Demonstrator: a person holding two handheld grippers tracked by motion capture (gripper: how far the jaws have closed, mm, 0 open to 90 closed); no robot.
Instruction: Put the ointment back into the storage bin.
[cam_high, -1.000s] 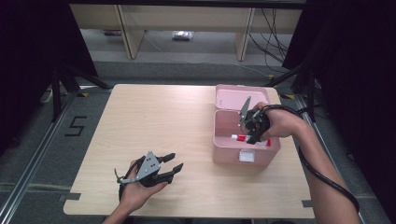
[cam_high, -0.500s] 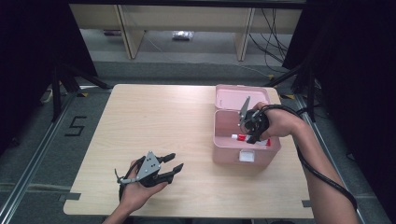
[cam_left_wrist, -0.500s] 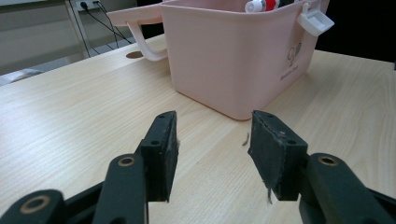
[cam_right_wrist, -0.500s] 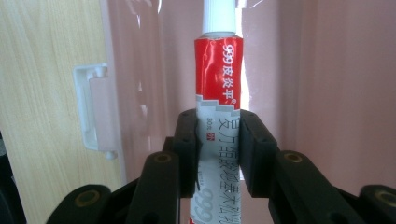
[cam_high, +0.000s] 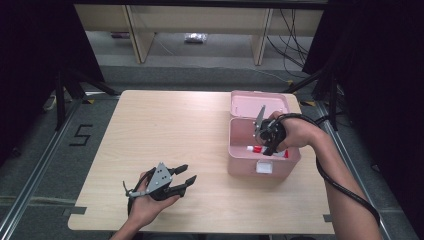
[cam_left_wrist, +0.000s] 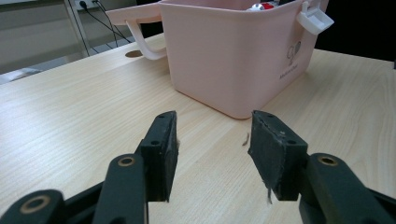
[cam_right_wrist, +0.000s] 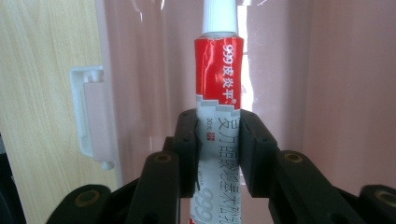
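A red and white ointment tube (cam_right_wrist: 219, 70) with a white cap stands between my right gripper's (cam_right_wrist: 219, 127) pads, which press on its lower half. In the high view that right gripper (cam_high: 270, 149) reaches down into an open pink plastic box (cam_high: 250, 167) at the table's right, and the tube (cam_high: 255, 149) lies across the box's inside. My left gripper (cam_high: 188, 173) rests near the front left edge with its jaws apart and nothing between them. In the left gripper view the left gripper (cam_left_wrist: 212, 126) points at the box (cam_left_wrist: 224, 56) a little farther off.
The box's lid (cam_high: 257, 103) lies open behind it, with a white latch (cam_left_wrist: 315, 18) on the front wall. The wooden table (cam_high: 165, 130) stretches bare to the left of the box. Dark curtains and shelf legs stand beyond the far edge.
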